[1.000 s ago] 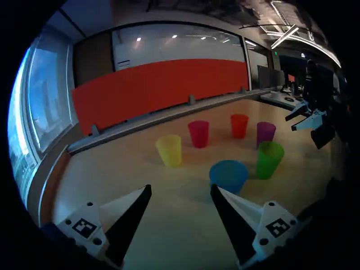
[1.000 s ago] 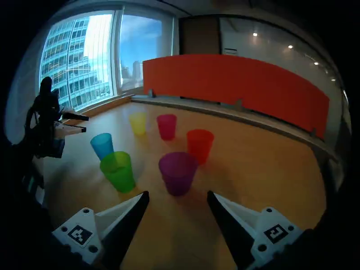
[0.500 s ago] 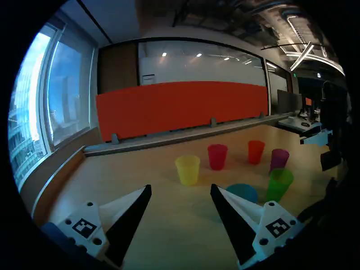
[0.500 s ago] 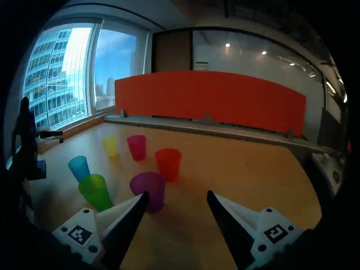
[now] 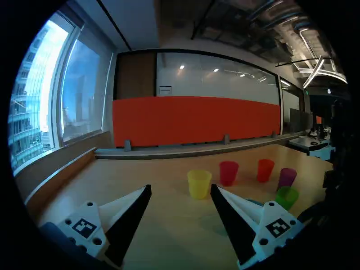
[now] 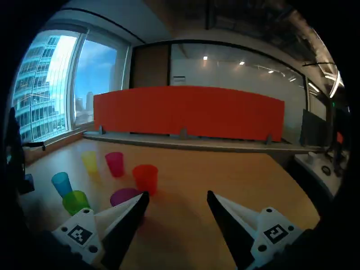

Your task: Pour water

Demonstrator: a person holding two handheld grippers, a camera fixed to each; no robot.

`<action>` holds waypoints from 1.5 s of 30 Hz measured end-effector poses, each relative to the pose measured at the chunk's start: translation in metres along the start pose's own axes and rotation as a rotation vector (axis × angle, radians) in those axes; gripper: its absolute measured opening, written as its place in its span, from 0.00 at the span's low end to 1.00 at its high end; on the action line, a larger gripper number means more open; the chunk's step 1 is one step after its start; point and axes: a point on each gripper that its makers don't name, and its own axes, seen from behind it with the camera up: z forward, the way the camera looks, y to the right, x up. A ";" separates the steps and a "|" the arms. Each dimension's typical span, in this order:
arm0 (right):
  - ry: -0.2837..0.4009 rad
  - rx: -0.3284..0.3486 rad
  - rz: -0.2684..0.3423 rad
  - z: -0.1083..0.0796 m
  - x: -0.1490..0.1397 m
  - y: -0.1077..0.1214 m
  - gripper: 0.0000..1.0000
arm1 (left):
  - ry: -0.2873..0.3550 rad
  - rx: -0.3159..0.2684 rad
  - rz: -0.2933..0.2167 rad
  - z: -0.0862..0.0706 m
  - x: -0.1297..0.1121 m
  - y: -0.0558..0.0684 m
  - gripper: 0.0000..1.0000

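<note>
in my left gripper view, right of centre, i see a yellow cup point(image 5: 199, 183), magenta cup point(image 5: 228, 173), orange cup point(image 5: 265, 170), purple cup point(image 5: 287, 177) and green cup point(image 5: 286, 197) on the pale wood table point(image 5: 171, 234). lower left in my right gripper view, a blue cup point(image 6: 61, 184). the partition point(image 5: 193, 119) is orange-red; the left gripper point(image 5: 180, 186) white and black, with black-and-white square tags point(image 5: 84, 227).

- No word, number or brand can be read anywhere.
- Lower corners of both views: black-and-white square code markers point(image 5: 84, 227) on the left gripper point(image 5: 180, 186) and the right gripper point(image 6: 177, 193), showing patterns and no letters.
- Upper middle: a white sheet point(image 5: 165, 90) on the glass wall point(image 5: 216, 83), its print too small to read.
</note>
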 end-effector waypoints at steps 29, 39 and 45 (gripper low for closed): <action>0.179 -0.132 0.040 -0.009 0.026 0.017 0.99 | 0.136 0.096 -0.056 0.001 0.030 -0.009 0.98; 0.223 -0.175 0.050 -0.014 0.040 0.031 0.99 | 0.191 0.140 -0.055 -0.002 0.035 -0.010 0.97; 0.223 -0.200 0.053 -0.014 0.044 0.038 0.99 | 0.197 0.162 -0.022 -0.002 0.026 -0.006 0.97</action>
